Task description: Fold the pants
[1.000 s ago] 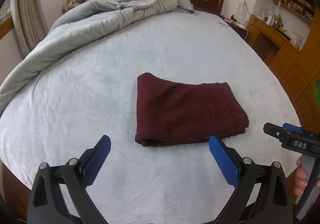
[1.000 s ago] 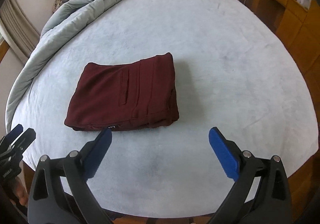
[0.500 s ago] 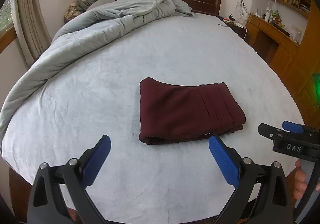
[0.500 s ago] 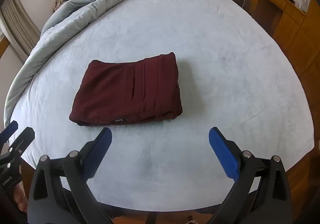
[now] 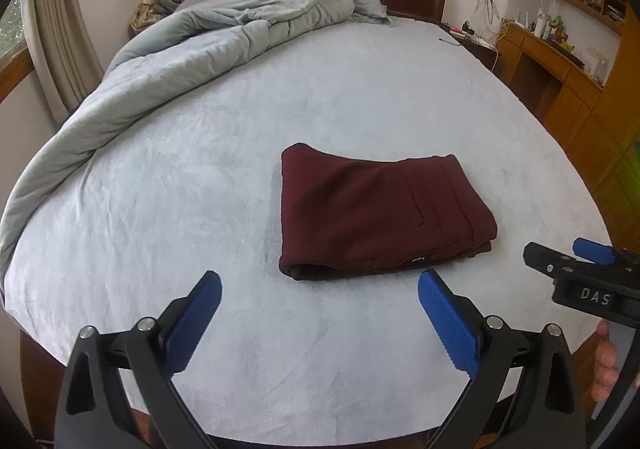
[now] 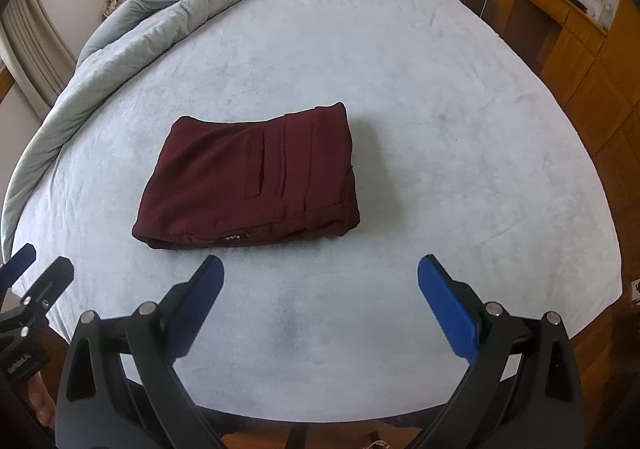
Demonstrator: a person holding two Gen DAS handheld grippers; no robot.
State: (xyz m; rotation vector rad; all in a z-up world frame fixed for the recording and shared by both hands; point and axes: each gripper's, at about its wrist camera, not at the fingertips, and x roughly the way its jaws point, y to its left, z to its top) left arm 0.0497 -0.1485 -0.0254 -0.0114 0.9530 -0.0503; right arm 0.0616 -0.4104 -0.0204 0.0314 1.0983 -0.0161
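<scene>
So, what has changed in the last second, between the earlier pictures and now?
Both grippers drew back from the folded pants, toward the foot of the bed: more bedsheet now lies between the fingers and the pants, and the bed's near edge shows. The left gripper and right gripper stay open and empty. The pants stay folded in the same place, and the grey duvet is unchanged.
</scene>
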